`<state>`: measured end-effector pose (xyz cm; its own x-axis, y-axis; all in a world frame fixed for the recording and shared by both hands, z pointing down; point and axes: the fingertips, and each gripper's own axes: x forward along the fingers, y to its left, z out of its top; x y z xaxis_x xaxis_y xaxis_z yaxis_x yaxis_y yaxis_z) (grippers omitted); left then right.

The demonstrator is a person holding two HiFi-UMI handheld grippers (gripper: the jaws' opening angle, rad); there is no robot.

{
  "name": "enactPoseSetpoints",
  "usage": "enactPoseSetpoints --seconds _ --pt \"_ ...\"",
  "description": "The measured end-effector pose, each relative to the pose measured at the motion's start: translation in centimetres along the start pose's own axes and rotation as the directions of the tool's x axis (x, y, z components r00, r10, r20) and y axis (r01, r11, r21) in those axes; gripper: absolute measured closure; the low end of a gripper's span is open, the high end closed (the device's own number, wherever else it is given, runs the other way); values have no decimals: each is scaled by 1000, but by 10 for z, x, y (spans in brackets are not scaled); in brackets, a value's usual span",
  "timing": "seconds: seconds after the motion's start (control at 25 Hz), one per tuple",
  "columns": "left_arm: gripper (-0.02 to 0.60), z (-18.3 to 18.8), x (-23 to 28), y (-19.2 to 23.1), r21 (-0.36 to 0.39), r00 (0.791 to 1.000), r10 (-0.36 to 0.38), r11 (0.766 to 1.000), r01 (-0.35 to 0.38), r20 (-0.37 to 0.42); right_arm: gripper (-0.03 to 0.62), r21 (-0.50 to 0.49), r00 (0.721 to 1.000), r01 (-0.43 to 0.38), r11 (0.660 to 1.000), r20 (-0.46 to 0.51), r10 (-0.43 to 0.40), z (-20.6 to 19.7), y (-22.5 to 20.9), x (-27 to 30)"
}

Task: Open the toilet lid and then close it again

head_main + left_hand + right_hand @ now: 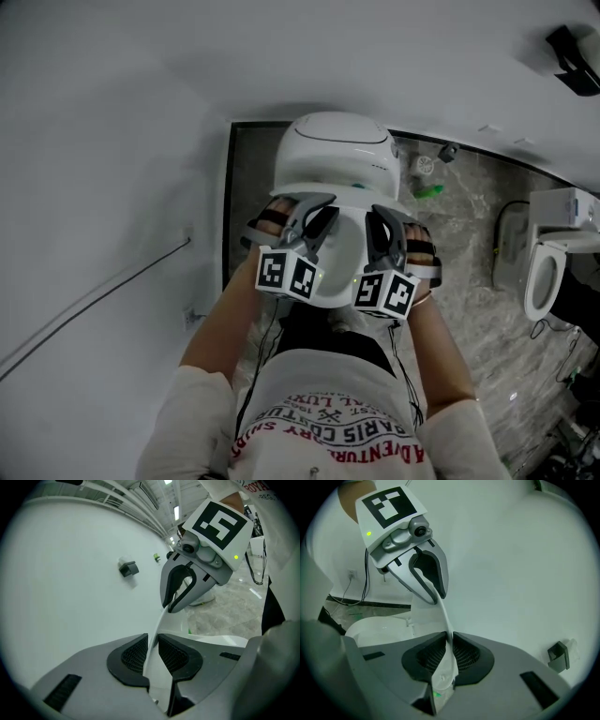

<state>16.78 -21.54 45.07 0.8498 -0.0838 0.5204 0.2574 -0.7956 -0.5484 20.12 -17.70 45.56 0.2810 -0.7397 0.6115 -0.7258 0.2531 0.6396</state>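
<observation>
Lid rim pinched at two spots, raised clear of the bowl.
Left gripper (151, 644) and right gripper (451, 641) are each clamping narrow on the toilet lid's (342, 248) thin front edge, side by side. White wall (112, 141) is crowding in behind and left, marble floor (469, 234) is lying open right, and from the head view lid and hands are hiding the bowl.

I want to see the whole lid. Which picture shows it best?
The head view: it shows most of the lid from above, wide and white, held by the left gripper and right gripper. Each gripper view shows only its thin edge pinched between the jaws.
</observation>
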Motion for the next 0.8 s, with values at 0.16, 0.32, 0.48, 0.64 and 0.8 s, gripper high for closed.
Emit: enactPoseSetpoints --seconds 0.16,0.32,0.48,0.64,0.8 --pt "507 -3 15 20 26 1000 -10 1000 10 14 554 10 1000 3 1000 -12 -3 3 -18 17" --pt "506 -4 28 37 30 999 -22 999 21 27 554 26 1000 23 999 -10 -23 3 -34 32" --pt "502 -5 44 53 24 999 -16 1000 15 46 554 42 999 43 998 -5 -43 2 -51 47" --pt "499 -7 60 69 25 998 -23 999 22 55 554 62 999 44 997 -8 -44 0 -66 63" --pt "495 -11 75 82 15 998 -34 999 33 59 554 71 999 48 996 -19 -47 -1 -79 78"
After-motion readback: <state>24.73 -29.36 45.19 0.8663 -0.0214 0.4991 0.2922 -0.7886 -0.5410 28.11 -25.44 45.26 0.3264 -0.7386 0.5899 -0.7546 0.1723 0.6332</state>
